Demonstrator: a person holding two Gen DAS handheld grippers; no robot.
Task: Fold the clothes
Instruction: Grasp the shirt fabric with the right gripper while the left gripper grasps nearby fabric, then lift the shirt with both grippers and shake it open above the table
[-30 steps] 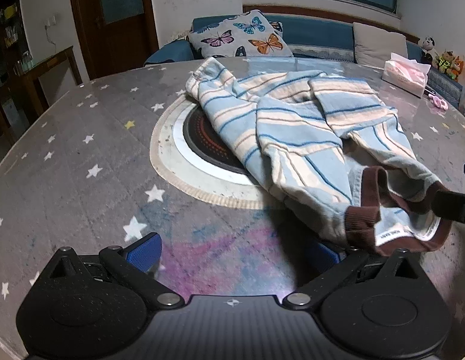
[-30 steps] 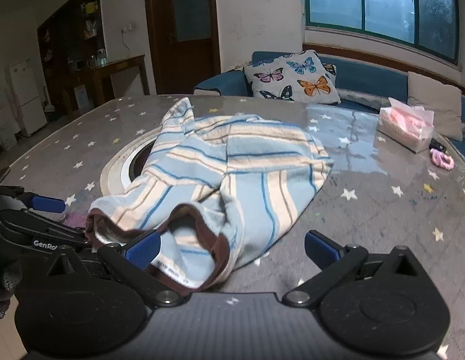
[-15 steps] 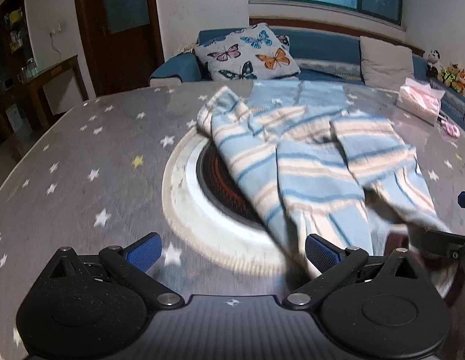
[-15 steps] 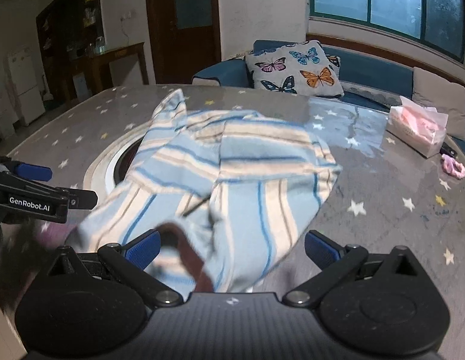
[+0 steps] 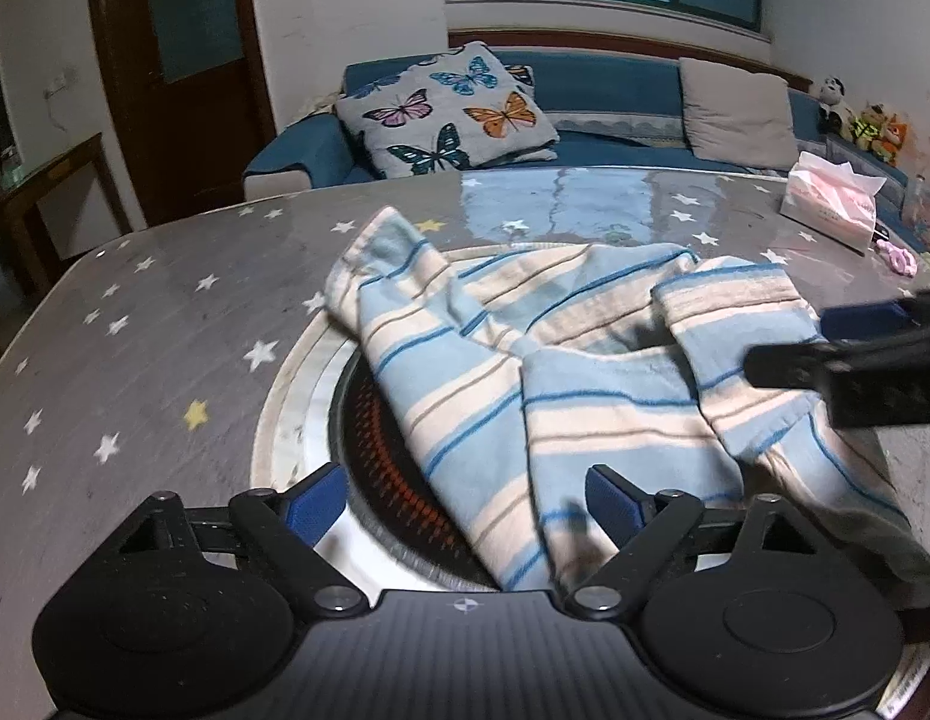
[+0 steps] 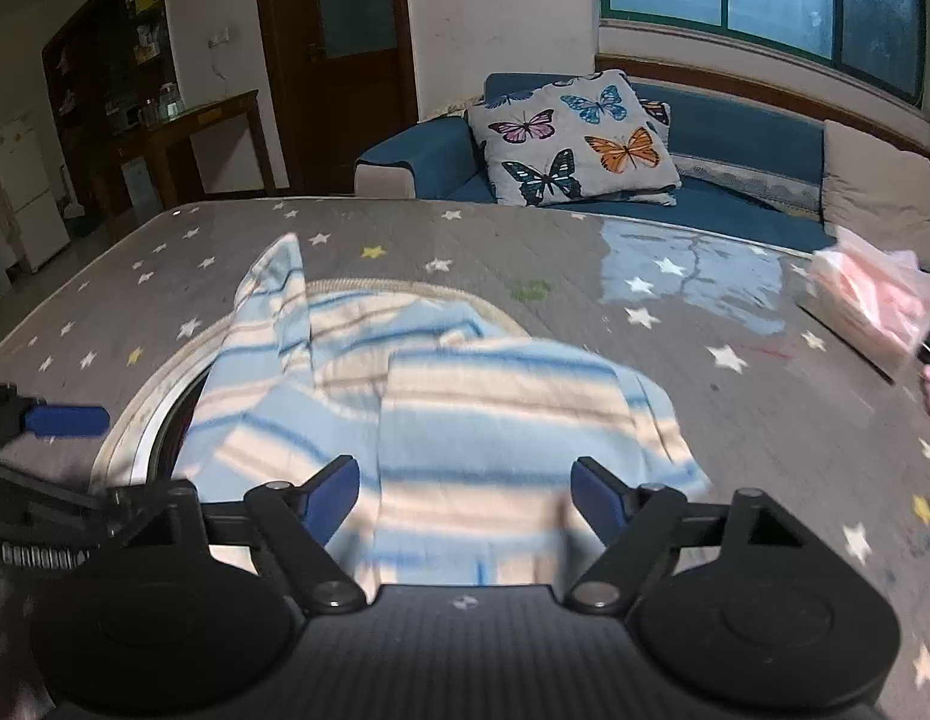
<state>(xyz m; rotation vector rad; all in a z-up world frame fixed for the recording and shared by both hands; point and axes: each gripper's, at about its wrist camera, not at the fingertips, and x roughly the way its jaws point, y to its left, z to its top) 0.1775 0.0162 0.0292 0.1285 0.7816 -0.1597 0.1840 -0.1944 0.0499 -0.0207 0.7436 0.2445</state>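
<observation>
**Both grippers over striped garment, jaws closing, nothing pinched**

Left wrist view: the left gripper (image 5: 462,501) sits low over the near edge of the table (image 5: 135,324), a grey star-print surface. Its jaws are wide apart and closing; the blue pads (image 5: 312,504) are clear of cloth on the left side, while the right pad overlaps the garment's near edge, and whether it touches I cannot tell. No grip visible. The striped garment (image 5: 561,384), light blue and cream with thin blue lines, lies crumpled mid-table, partly covering a round inset burner (image 5: 375,468) with a pale ring. One sleeve-like end points toward the far left. The right gripper (image 5: 849,360) enters from the right edge, above the garment's right fold. Tissue box (image 5: 831,210) far right on the table; butterfly cushion (image 5: 447,111) on the blue sofa (image 5: 609,84) behind.

Right wrist view: motion blur. The right gripper (image 6: 465,501) has jaws well apart and closing, with the garment (image 6: 465,414) lying between and beneath the pads (image 6: 597,501), not clamped. The garment runs from the gripper toward table centre, its left part over the burner ring. The left gripper (image 6: 63,420) shows at the left edge, just beside the cloth. Tissue box (image 6: 867,312) at right.
</observation>
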